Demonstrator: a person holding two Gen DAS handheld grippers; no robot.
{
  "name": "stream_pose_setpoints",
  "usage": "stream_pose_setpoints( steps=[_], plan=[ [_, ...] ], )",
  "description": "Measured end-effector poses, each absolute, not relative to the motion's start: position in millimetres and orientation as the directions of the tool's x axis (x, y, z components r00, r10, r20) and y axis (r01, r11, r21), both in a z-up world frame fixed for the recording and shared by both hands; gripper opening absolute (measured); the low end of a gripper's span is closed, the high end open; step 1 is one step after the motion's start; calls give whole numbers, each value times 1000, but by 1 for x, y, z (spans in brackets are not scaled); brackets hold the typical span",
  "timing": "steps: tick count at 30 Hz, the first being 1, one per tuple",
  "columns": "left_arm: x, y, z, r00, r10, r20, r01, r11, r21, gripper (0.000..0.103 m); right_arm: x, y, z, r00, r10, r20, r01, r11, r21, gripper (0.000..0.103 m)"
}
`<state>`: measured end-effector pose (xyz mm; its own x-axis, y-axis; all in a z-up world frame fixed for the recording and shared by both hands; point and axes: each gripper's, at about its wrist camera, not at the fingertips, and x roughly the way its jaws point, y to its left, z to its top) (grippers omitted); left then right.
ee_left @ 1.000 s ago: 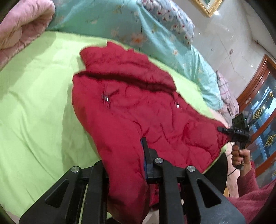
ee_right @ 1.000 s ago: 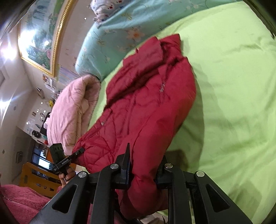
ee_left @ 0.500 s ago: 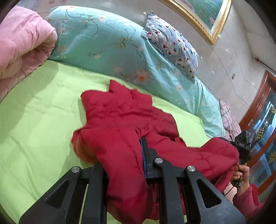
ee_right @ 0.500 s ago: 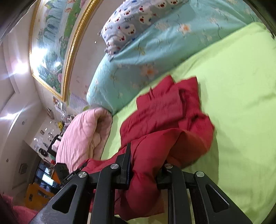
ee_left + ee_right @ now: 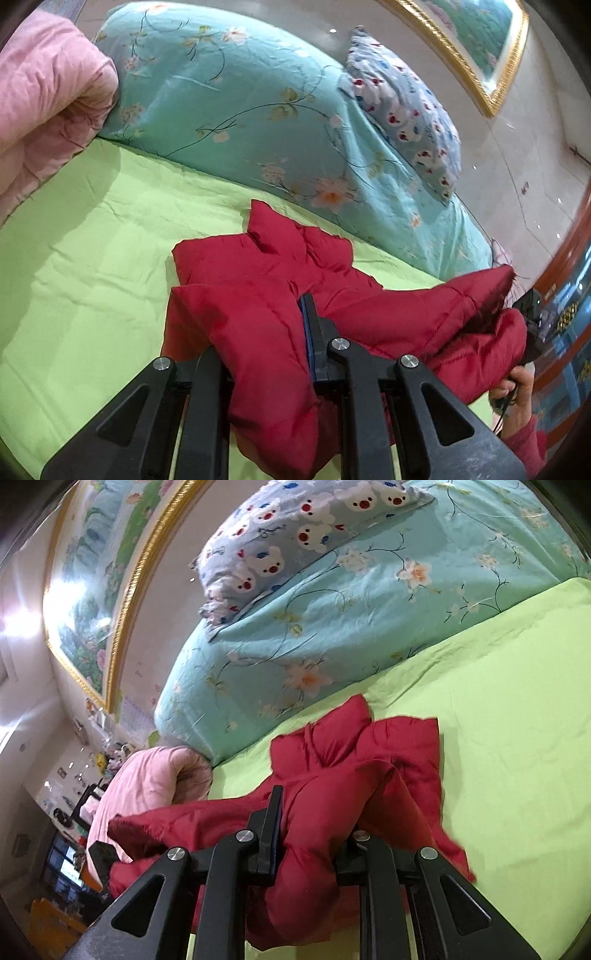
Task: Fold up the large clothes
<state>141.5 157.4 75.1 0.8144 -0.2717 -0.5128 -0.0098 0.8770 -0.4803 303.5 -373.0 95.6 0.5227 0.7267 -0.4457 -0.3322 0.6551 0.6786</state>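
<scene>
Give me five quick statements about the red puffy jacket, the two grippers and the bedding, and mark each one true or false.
1. The left gripper is clamped on the red quilted puffy jacket. True.
2. The right gripper hangs open, holding nothing. False: it is shut on a bunch of the same jacket.
3. The jacket lies on a lime green bed sheet. True.
4. The rolled pink quilt lies on top of the jacket. False: it sits apart, at the sheet's edge beside the turquoise floral duvet.
5. The small cartoon-print pillow rests on the turquoise floral duvet. True.
</scene>
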Motion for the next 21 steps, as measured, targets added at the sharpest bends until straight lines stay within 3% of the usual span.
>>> stream_pose_setpoints(
  steps=[15,21],
  plan=[
    [274,189,21,744,-240,-624,-150,849,-507,14,428,-347,18,522,669,-529,-136,677,723,18],
    [305,194,3,748,-227,-623,-174,840,-514,14,459,-341,-9,522,656,-546,-81,675,733,19]
  ],
)
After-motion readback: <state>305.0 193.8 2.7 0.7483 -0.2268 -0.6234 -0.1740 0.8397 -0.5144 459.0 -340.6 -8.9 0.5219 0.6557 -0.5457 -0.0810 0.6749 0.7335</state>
